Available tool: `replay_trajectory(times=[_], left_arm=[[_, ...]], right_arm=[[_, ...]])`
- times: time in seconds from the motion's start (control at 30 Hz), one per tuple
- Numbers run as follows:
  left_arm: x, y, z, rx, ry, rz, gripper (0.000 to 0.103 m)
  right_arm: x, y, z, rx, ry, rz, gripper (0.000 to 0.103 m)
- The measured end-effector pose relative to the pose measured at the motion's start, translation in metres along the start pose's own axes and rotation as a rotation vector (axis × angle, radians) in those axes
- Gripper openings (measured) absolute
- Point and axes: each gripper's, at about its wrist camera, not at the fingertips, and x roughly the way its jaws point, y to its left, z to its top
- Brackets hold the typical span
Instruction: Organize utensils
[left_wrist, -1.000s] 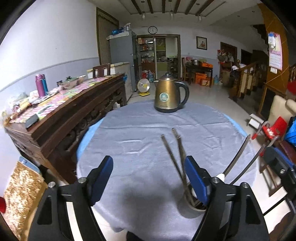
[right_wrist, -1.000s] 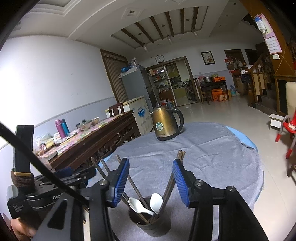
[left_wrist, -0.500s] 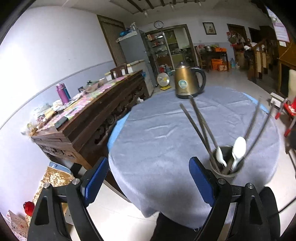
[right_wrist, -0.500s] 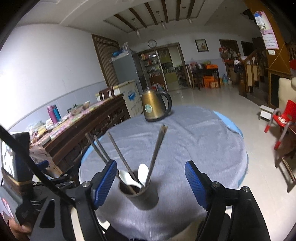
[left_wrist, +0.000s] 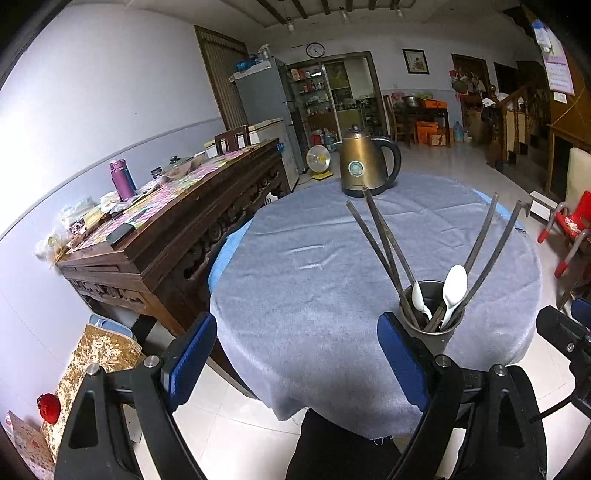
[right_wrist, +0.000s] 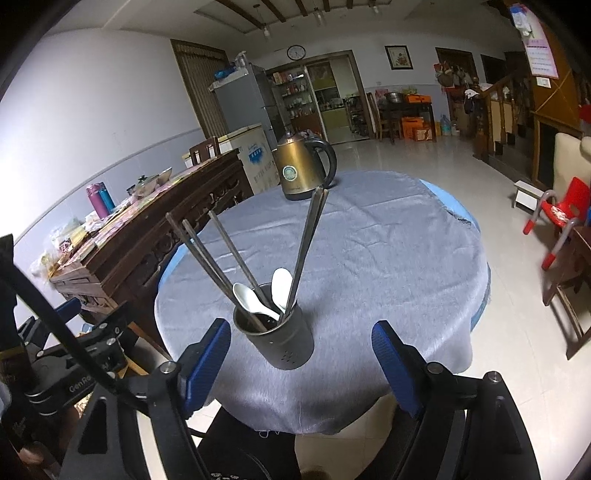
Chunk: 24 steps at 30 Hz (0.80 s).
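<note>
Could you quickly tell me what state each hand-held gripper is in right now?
Left hand-held gripper: open, holding nothing.
Right hand-held gripper: open, holding nothing, short of the utensil cup.

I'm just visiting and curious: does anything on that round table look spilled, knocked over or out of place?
Nothing stands out. The utensil cup stands upright near the table's front edge, with chopsticks and two white spoons leaning inside it. The kettle sits upright at the far side. No spill shows on the cloth.
</note>
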Motion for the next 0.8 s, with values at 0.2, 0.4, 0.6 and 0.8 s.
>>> replay_trajectory(times=[0.2,0.4,0.6,0.8], left_arm=[[0.0,0.003,-0.001,-0.016,0.006,-0.009,0.089],[-0.001,0.008,-0.001,-0.04,0.003,-0.013,0.089],[-0.002,0.012,-0.004,-0.054,0.0,-0.02,0.089],[-0.001,0.019,-0.004,-0.08,-0.002,-0.024,0.089]], right_arm=[[-0.004,0.004,-0.001,-0.006,-0.001,0.005,0.082],[-0.006,0.008,-0.002,-0.015,-0.007,0.006,0.082],[-0.007,0.014,0.0,-0.029,-0.015,0.006,0.082],[-0.009,0.021,0.001,-0.048,-0.019,0.006,0.082]])
